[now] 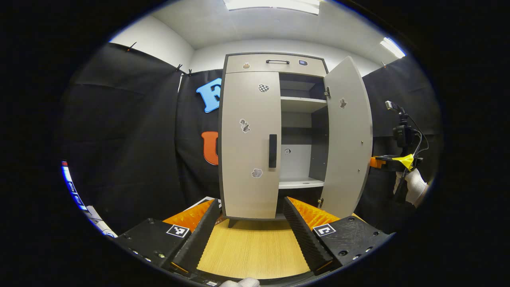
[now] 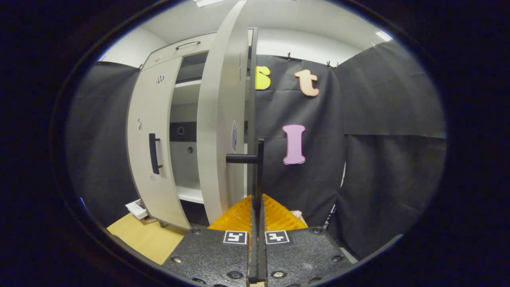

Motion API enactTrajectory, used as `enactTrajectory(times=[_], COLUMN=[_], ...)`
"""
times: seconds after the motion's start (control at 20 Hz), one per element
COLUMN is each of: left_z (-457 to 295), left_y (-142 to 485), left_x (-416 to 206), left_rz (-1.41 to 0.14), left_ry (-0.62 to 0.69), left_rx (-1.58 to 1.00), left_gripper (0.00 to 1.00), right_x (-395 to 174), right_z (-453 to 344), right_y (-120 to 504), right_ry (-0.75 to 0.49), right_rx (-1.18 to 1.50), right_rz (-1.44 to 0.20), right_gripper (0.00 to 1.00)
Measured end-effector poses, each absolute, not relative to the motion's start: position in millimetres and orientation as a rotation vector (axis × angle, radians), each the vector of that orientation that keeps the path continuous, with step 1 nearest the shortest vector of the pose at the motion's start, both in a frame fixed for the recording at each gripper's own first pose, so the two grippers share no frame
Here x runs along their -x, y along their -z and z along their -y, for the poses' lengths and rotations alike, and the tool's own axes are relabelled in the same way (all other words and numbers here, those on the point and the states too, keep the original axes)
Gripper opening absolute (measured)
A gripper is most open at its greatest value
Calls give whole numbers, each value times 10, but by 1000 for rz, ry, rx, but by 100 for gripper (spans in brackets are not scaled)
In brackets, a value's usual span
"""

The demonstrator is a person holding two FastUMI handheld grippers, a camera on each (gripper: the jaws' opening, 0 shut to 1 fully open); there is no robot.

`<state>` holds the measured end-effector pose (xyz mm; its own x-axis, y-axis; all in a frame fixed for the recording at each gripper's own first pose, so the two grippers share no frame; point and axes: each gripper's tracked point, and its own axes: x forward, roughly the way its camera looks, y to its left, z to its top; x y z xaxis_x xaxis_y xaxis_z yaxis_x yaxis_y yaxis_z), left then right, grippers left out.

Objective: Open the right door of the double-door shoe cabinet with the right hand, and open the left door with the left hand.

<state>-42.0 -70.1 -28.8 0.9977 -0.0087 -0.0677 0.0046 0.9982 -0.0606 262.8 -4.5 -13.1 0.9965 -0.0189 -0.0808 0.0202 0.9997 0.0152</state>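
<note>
I have the right gripper (image 2: pixel 257 223) with its jaws pressed together on the black bar handle (image 2: pixel 259 171) of the pale grey right door (image 2: pixel 221 119), gripping it edge-on so the door swings with my hand; that door stands wide open on its hinges. The tall grey double-door shoe cabinet (image 1: pixel 275 63) stands on the light wooden bench (image 1: pixel 255 247), straight ahead of the left gripper (image 1: pixel 251 217), whose jaws are apart and lined up either side of the shut left door (image 1: pixel 249 143), near its bottom edge. Its black vertical handle (image 1: pixel 272 150) sits higher, by the inner edge, so I judge I need to rise to reach it. Inside are bare white shelves (image 1: pixel 301 104). A gloved hand (image 1: pixel 414 187) holds the right gripper's rig beyond the open door. Nothing blocks the left handle.
</note>
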Motion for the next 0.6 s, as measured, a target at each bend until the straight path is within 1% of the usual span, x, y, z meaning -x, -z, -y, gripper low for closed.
enactTrajectory(times=[0.1, 0.4, 0.45, 0.5, 0.6], left_z=[748, 759, 745, 727, 654], left_y=[270, 263, 263, 272, 262], left_x=[402, 362, 356, 346, 317], left_rz=[-66, -80, -82, -81, -77], left_ry=[-8, -33, -32, -32, -33], left_rx=[54, 35, 33, 32, 25], left_gripper=[97, 96, 100, 96, 96], right_x=[-2620, -2625, -2619, -2601, -2538], right_z=[151, 94, 113, 115, 147], right_y=[102, 55, 64, 58, 79], right_ry=[23, 16, 23, 23, 44], right_rx=[7, -27, -24, -27, -30], right_rz=[-70, -59, -58, -57, -71], right_gripper=[4, 4, 2, 4, 4])
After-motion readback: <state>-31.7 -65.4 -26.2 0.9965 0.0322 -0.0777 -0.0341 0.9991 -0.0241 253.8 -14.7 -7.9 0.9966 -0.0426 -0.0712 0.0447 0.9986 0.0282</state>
